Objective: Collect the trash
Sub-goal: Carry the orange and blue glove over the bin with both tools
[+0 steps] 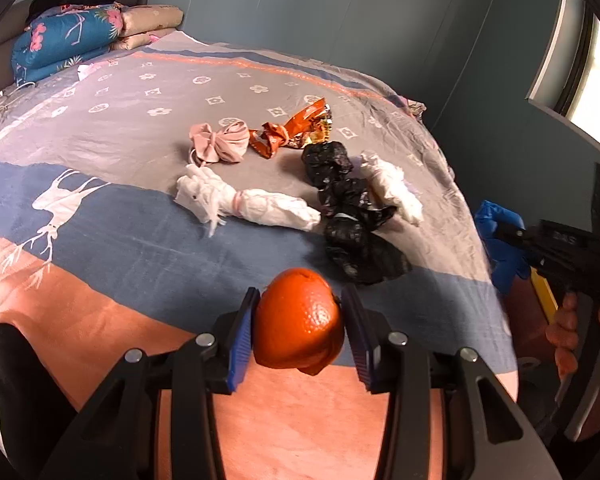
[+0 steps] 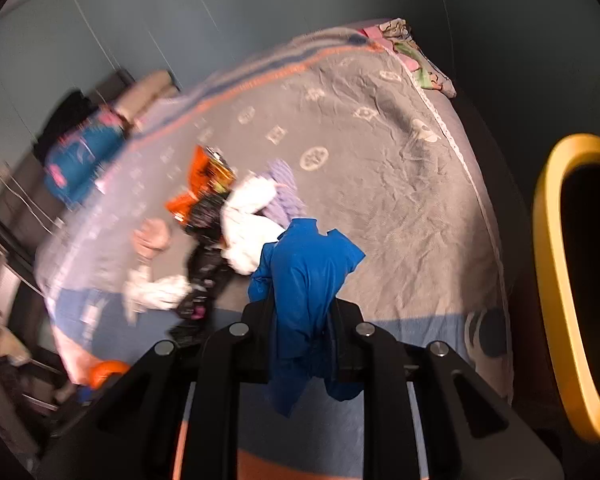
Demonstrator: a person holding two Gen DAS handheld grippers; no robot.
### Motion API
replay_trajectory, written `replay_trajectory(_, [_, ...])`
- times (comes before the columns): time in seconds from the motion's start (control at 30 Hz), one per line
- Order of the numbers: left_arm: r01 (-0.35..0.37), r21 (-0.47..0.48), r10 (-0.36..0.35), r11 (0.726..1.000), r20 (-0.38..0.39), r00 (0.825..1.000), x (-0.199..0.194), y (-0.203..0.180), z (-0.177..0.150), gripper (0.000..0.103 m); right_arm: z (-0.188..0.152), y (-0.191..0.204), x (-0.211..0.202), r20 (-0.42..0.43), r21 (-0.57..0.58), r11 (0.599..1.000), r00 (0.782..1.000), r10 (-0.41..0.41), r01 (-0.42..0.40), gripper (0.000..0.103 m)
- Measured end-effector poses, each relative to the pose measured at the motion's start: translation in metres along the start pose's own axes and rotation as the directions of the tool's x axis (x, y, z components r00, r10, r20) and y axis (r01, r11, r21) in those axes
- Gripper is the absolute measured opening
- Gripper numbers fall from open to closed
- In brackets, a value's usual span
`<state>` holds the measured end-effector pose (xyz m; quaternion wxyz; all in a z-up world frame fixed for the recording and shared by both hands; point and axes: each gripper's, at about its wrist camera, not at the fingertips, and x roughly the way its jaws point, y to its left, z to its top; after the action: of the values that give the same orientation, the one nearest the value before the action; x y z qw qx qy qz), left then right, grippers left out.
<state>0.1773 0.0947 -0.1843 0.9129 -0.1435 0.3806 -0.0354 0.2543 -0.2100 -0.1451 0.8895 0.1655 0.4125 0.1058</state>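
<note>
Clamping a dimpled orange peel [image 1: 300,322] at lower centre, left gripper [image 1: 300,330] is closed | crumpled blue bag [image 2: 306,280] is pinched in right gripper [image 2: 300,340] | bedspread [image 1: 120,232] lies wrinkled, bare lower left | yellow-rimmed bin [image 2: 556,280] sits at right edge.

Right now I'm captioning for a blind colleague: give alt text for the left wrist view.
The left gripper clamps an orange peel above a patterned bedspread. Beyond lie twisted white bags, a black bag, a pink bag and an orange wrapper.
</note>
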Motion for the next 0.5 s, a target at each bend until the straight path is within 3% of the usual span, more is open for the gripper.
replay_trajectory(0.3, [0.006,0.037,-0.008,0.999,0.065,0.998,-0.03,-0.026,0.013,0.04,-0.004,-0.006,-0.058,0.083,0.04,0.993,0.99,0.111,-0.115,0.018])
replay_trajectory(0.5, [-0.013,0.108,-0.001,0.994,0.131,0.991,-0.056,-0.054,0.021,0.04,-0.003,-0.014,-0.09,0.151,0.045,0.989,0.98,0.131,-0.139,0.018])
